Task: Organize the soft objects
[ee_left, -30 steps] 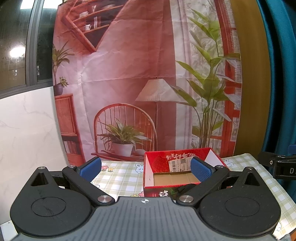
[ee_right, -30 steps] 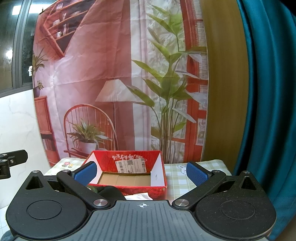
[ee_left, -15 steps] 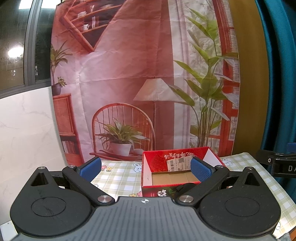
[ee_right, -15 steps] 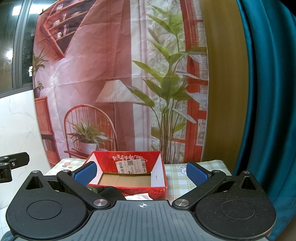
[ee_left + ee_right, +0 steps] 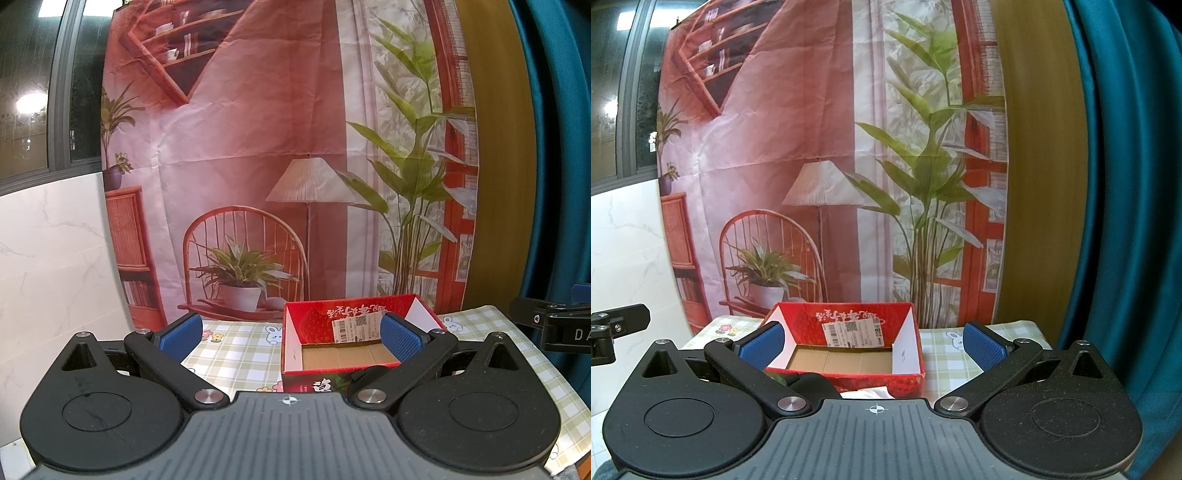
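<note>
Item: left gripper (image 5: pixel 291 338), jaws standing spread wide, gripping nothing and touching nothing; its blue pads (image 5: pixel 400 339) are framing the red cardboard box (image 5: pixel 349 384), which is sitting ahead of the jaws and slightly toward the right pad on the checked cloth (image 5: pixel 236 352) covering the bench. Item: right gripper (image 5: pixel 873 345), jaws likewise spread wide and empty; the same box is lying straight ahead between its pads, interior showing bare cardboard. Item: soft things, only partly showing — a white piece (image 5: pixel 868 393) and a dark rounded shape (image 5: pixel 812 384) are peeking up just below the right jaws, between the gripper body and the box's near wall; what they are cannot be told. Risk, as judged: both grippers are hovering near each other before one box, so converging reaches could be knocking together or shoving the light box along the cloth; a pinch taken blind on the half-hidden soft pieces could be snagging the cloth instead.
</note>
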Demonstrator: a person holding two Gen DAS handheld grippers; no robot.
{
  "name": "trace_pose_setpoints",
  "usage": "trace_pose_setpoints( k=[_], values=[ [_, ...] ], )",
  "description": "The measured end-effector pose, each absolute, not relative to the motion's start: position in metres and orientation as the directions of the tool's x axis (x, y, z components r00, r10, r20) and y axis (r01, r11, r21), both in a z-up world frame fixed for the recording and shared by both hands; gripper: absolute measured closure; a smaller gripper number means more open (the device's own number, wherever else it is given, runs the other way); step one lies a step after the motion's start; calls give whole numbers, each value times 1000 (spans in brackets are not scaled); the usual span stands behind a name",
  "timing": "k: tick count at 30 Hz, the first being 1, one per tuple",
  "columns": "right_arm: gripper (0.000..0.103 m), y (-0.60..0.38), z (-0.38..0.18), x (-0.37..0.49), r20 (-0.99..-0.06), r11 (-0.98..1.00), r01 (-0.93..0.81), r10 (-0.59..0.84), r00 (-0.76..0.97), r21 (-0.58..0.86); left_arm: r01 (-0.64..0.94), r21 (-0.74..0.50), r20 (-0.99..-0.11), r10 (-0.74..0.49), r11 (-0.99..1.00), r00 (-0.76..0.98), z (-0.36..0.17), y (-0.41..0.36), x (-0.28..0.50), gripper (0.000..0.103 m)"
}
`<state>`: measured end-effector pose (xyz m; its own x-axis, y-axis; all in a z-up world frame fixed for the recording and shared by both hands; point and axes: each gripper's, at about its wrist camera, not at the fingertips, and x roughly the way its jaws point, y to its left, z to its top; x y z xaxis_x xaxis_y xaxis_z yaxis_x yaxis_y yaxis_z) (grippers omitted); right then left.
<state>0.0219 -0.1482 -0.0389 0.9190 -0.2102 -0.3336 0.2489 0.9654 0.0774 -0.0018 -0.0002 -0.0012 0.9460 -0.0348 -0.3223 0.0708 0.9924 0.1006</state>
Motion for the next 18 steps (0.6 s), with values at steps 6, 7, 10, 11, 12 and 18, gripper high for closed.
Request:
trace_pose_setpoints(
  k=[6, 7, 10, 11, 12, 18],
  values=[
    [0, -148, -40, 22, -332, 966, 249, -210, 920, 77, 71, 98, -322, -36, 993, 946, 0, 0, -2, 0],
    [0, -148, -40, 23, -332, 966, 248, -210, 920, 77, 71, 97, -322, -36, 993, 946, 0, 0, -2, 0],
    [0, -149, -42, 24, -331, 966, 248, -210, 920, 77, 69, 96, -328, -34, 993, 944, 0, 0, -2, 0],
    [0, -149, -43, 24, -331, 966, 247, -209, 920, 77, 69, 97, -328, -34, 993, 944, 0, 0, -2, 0],
    [0, -149, -43, 24, -332, 966, 247, -209, 920, 77, 69, 96, -328, -34, 993, 944, 0, 0, -2, 0],
    [0, -148, -39, 22, -330, 966, 247, -210, 920, 75, 67, 93, -331, -32, 993, 943, 0, 0, -2, 0]
  ],
)
